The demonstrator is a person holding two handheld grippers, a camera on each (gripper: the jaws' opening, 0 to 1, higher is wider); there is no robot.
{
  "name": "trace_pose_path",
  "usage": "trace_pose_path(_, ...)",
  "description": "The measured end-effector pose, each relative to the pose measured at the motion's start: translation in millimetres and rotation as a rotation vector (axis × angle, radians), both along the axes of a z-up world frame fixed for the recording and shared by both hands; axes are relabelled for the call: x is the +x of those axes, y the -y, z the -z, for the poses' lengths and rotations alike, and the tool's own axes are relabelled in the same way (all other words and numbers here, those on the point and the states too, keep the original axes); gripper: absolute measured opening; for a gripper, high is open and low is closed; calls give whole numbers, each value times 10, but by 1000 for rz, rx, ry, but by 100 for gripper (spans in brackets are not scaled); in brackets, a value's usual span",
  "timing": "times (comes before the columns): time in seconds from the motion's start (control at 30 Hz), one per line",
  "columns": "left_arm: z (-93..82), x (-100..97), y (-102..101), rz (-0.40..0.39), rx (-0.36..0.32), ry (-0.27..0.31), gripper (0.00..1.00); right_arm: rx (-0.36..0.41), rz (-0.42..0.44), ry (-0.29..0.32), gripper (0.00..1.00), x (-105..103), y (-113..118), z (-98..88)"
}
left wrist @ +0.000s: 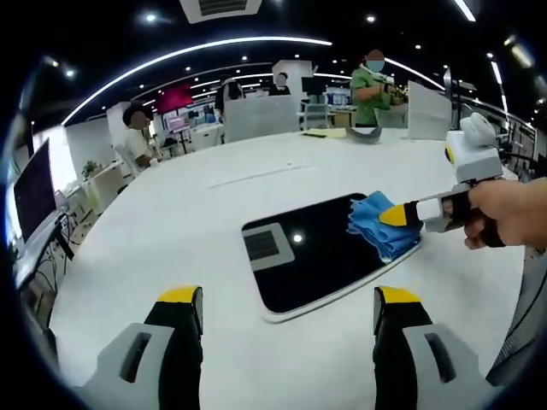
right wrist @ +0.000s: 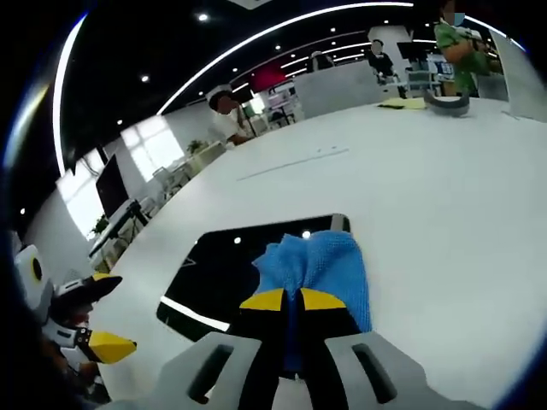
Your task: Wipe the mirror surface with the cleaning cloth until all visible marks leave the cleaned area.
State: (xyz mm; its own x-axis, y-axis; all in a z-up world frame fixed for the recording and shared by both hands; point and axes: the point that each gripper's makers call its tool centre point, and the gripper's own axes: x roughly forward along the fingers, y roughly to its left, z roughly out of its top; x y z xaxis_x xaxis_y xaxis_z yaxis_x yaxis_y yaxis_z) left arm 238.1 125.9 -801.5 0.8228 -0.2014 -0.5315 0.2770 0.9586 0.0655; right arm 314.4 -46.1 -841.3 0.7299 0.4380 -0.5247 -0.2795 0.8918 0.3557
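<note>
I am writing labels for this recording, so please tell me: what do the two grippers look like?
Both look alike. The left gripper has two wide black jaws with yellow tips on pale grey bodies with slot openings. The right gripper has the same black jaws, yellow tips and grey body; seen in the left gripper view, it carries a white box with a yellow mark.

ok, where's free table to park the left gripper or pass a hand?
Bare white table left of and beyond the mirror, up to the far partitions. Also the strip between the mirror and the left gripper. Crowded: the mirror's right end, where the right gripper holds the blue cloth.
</note>
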Motion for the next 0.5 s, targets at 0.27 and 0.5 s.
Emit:
trace_pose_path(0.27,6,-4,20,5,0,-2,82,0,-1,5,1,-10,-2,-11)
trace_pose_path(0.5,8,-12,19,7,3,-1,82,-2,2,2,1,38,4,-12)
